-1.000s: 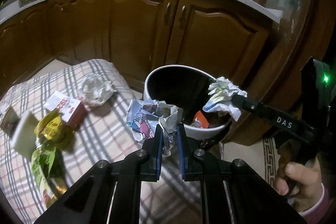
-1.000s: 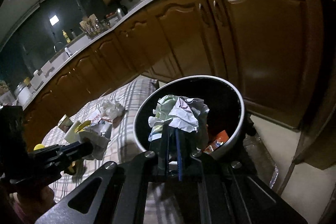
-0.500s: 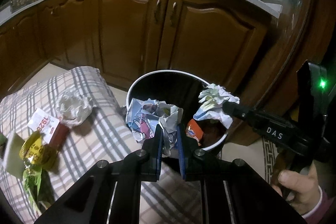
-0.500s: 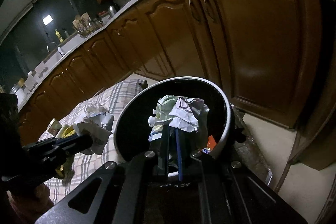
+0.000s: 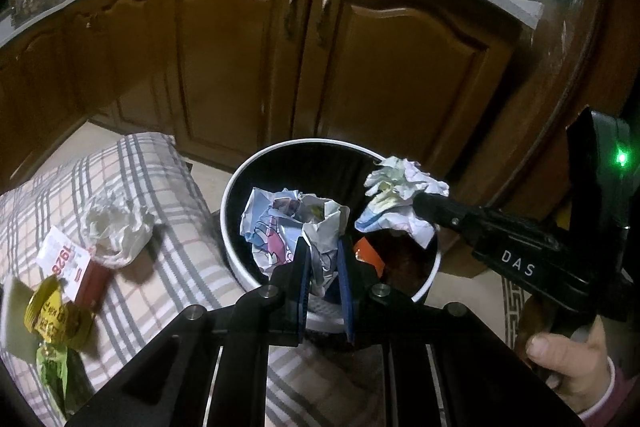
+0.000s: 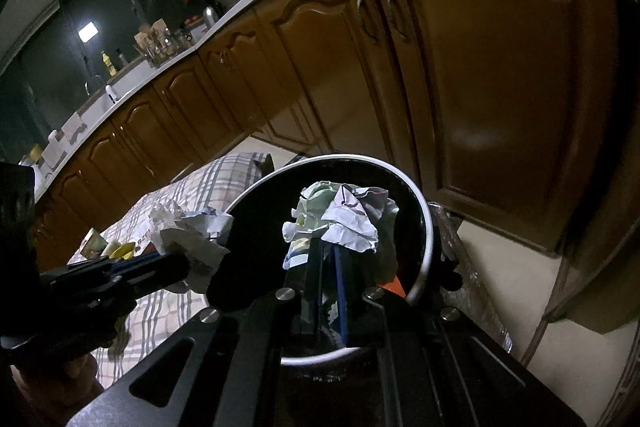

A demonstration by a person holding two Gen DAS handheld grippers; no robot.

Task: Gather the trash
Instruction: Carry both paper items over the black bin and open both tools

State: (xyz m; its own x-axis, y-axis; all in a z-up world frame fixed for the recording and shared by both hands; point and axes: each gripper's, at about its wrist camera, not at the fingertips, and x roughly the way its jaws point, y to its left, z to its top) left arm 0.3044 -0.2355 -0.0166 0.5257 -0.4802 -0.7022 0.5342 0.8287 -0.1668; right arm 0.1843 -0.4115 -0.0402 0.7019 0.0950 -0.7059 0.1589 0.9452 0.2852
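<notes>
Currently the left gripper (image 5: 322, 259) is clamped on a printed paper wad (image 5: 288, 227) over the bin (image 5: 232, 187). Right gripper (image 6: 326, 259) is clamped on a white wad (image 6: 344, 223) above the bin's far right rim.

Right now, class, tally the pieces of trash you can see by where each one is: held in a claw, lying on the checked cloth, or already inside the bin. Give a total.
Held in a claw: 2, the cartoon-printed crumpled paper in the left claw and the white crumpled paper in the right claw.
On the checked cloth: 4.
Inside the white-rimmed round bin: 1, an orange wrapper.
Total: 7.
</notes>
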